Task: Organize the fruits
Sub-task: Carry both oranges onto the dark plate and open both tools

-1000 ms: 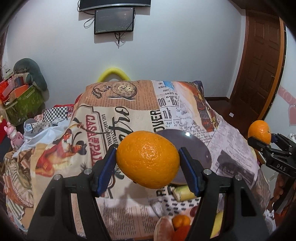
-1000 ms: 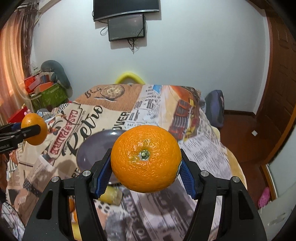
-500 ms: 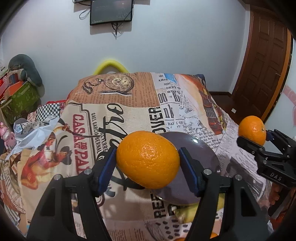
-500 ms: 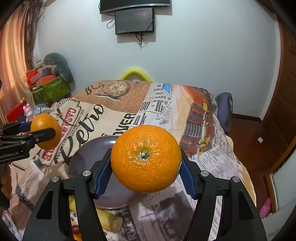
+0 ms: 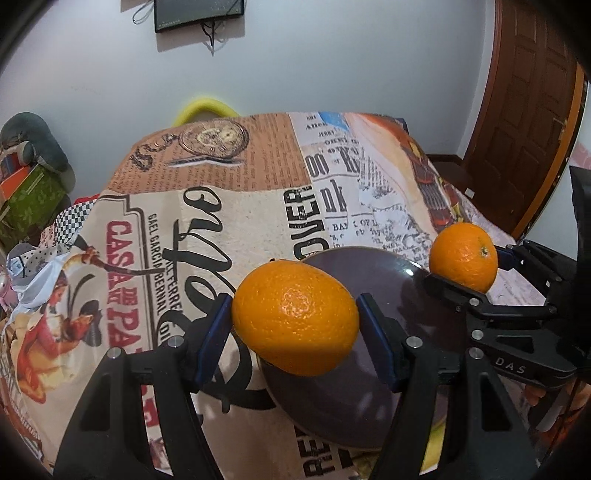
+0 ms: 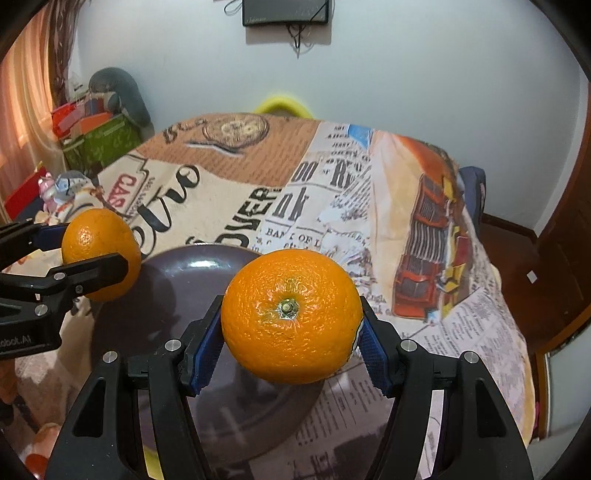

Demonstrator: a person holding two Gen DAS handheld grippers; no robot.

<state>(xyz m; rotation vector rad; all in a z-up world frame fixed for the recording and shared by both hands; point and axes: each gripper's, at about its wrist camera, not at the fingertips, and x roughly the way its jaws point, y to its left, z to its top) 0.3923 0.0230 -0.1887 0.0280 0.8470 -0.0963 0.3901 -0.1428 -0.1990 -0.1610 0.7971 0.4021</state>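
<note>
Looking over the table, we see a newspaper-print cloth (image 5: 229,206), a white wall behind and a wooden door (image 5: 524,122) at 2 o'clock. The purple plate (image 6: 177,280) lies empty. Our left gripper (image 5: 295,321) pinches one orange (image 5: 295,317), our right gripper (image 6: 291,317) another orange (image 6: 291,314), both above the plate.

A newsprint-patterned tablecloth (image 5: 229,206) covers the table; a dark screen (image 6: 285,12) hangs on the wall.

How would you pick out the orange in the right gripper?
Find the newspaper-print tablecloth and the dark plate on it. Two oranges hang over that plate; this orange is clamped in the right gripper, its green stem button facing the camera.
</note>
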